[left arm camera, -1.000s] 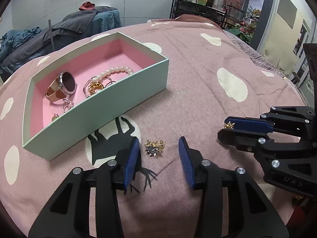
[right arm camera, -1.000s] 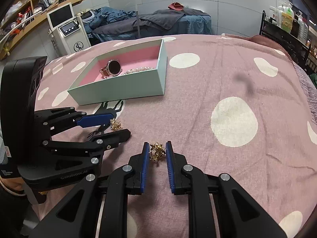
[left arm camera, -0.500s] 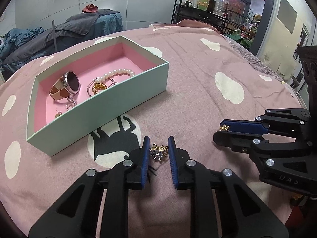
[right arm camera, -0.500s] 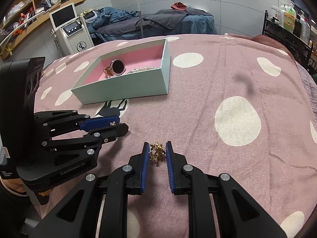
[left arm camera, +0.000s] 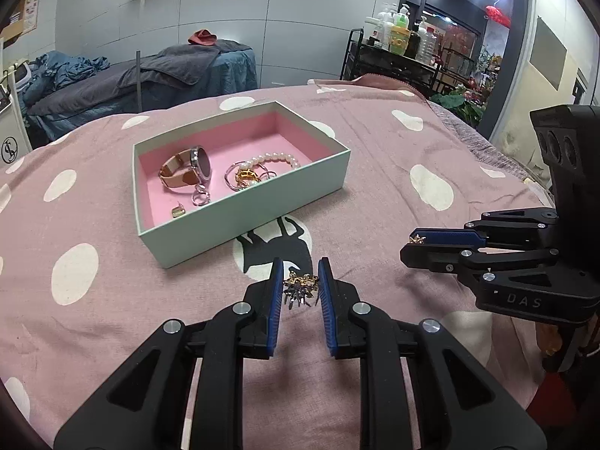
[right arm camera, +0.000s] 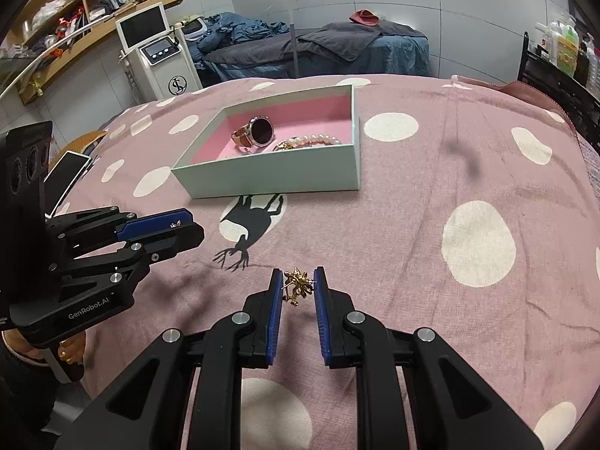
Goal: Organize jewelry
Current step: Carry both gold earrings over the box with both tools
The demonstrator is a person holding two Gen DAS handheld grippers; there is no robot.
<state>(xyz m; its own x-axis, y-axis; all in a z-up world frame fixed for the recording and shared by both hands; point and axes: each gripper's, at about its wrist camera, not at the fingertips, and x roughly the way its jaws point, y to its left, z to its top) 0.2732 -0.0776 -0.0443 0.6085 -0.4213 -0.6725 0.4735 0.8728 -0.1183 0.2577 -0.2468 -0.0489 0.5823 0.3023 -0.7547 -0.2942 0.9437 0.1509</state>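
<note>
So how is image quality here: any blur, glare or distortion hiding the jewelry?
Left wrist: sharp, strong fisheye bending, black corners; silver brooch in the left gripper is clear. Right wrist: same distortion, soft shadows on the bedspread; gold brooch is crisp.

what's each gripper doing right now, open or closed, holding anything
Left gripper: closed on a gold and silver brooch.
Right gripper: closed on a gold flower brooch.

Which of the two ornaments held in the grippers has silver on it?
The one in the left gripper: its ornament mixes gold with silvery spikes. The right gripper holds an all-gold ornament.
</note>
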